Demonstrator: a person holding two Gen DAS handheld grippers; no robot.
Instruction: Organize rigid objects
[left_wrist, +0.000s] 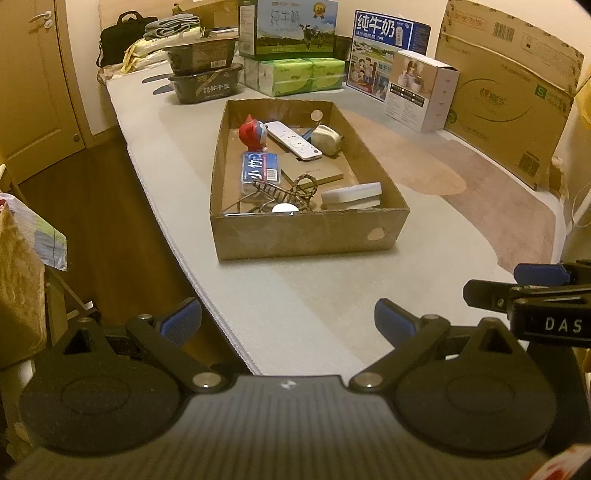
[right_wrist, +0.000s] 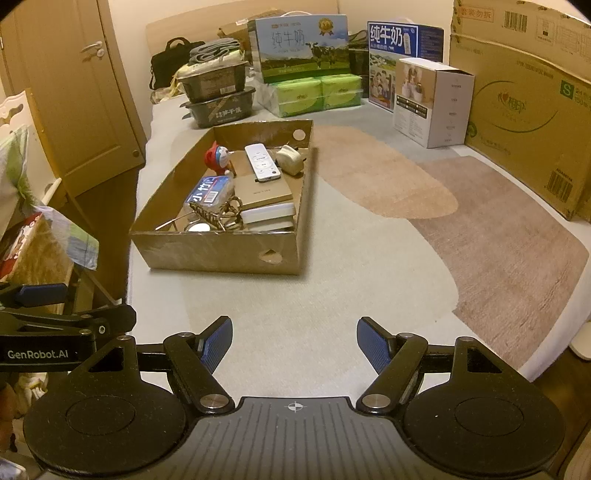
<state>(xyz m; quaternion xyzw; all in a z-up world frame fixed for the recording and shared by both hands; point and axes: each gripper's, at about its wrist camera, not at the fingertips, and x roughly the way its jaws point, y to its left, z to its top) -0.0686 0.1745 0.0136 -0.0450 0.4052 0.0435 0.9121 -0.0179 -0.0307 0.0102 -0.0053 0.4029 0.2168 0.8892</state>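
Observation:
An open cardboard box (left_wrist: 310, 232) (right_wrist: 221, 251) stands on the mat. Inside it lie a red-and-blue toy figure (left_wrist: 253, 133) (right_wrist: 218, 157), a white remote (left_wrist: 293, 139) (right_wrist: 261, 162), a cream charger plug (left_wrist: 325, 139) (right_wrist: 290, 159), a blue packet (left_wrist: 260, 168) (right_wrist: 210, 190), a tan flat box (left_wrist: 312, 171) (right_wrist: 260, 190), a white block (left_wrist: 352, 194) (right_wrist: 269, 213) and a wire rack (left_wrist: 284, 194) (right_wrist: 218, 216). My left gripper (left_wrist: 288, 323) is open and empty, well in front of the box. My right gripper (right_wrist: 294, 345) is open and empty, also short of the box.
The mat's left edge (left_wrist: 177, 236) drops to a wooden floor. Milk cartons (left_wrist: 288, 27), green tissue packs (left_wrist: 299, 75), black food trays (left_wrist: 203, 74), a white product box (left_wrist: 421, 92) and a large cardboard carton (left_wrist: 509, 107) line the back and right.

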